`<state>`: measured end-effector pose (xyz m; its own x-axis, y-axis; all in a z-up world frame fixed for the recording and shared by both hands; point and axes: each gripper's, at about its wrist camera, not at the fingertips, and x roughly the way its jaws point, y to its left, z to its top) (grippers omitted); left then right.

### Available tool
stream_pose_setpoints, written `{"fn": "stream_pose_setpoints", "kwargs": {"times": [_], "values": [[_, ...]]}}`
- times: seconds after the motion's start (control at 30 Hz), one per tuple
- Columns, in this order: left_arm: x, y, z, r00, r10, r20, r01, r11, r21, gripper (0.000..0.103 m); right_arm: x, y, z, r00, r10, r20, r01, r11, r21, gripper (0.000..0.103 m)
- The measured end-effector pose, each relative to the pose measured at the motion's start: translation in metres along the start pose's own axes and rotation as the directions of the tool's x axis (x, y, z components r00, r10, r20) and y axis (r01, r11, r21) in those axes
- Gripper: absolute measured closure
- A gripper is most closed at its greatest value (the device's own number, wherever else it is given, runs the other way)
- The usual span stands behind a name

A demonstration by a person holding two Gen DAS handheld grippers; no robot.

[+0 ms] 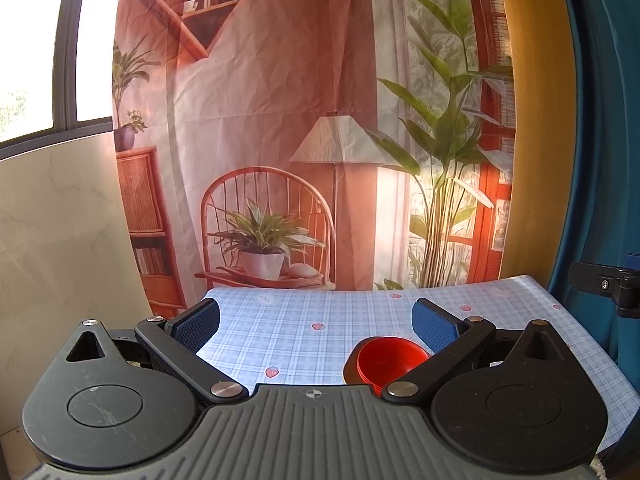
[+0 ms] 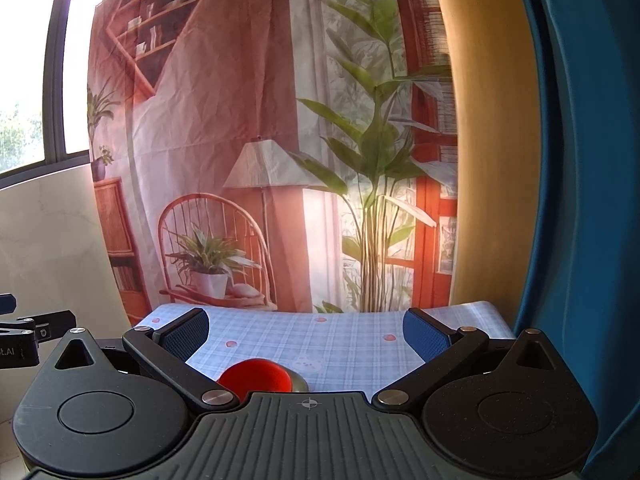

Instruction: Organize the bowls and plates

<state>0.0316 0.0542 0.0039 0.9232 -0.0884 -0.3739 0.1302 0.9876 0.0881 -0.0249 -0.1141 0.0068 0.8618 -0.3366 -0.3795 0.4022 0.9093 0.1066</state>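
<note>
Left wrist view: left gripper (image 1: 316, 326) held above the near edge of a table covered with a blue-and-white plaid tablecloth (image 1: 288, 332) printed with small strawberries. Both blue-padded fingers are spread wide apart with nothing between them; the tool is released. A stack of red bowls (image 1: 390, 360) sits on the cloth just inside the right finger, whose linkage overlaps the bowls' right edge in the picture; whether they touch cannot be told. The stack's rims appear as thin layered lines at the lower left; the count is not readable. At the far right edge, part of a black device (image 1: 608, 286) shows, apart from the table. Behind the table hangs a printed backdrop (image 1: 280, 120) showing a chair, lamp and plants, with a window (image 1: 48, 40) to the left and a blue curtain (image 1: 600, 120) to the right. Right wrist view: right gripper (image 2: 306, 334) likewise spread wide and empty, released, hovering over the same tablecloth. The red bowls (image 2: 256, 376) appear low in the frame, nearer the left finger, partly hidden behind the gripper body. A dull, olive-coloured rounded object (image 2: 299, 381) lies touching or just behind the bowls' right side; its identity cannot be told.
</note>
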Motion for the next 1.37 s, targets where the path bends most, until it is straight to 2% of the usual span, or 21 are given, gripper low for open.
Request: {"fn": "stream_pose_setpoints", "kwargs": {"times": [1.37], "values": [[-0.0013,-0.0036,-0.0015,1.000,0.000,-0.006,0.000,1.000,-0.009,0.000,0.0051,0.0001,-0.0068,1.000,-0.015,-0.025,0.016,1.000,0.009,0.000]]}}
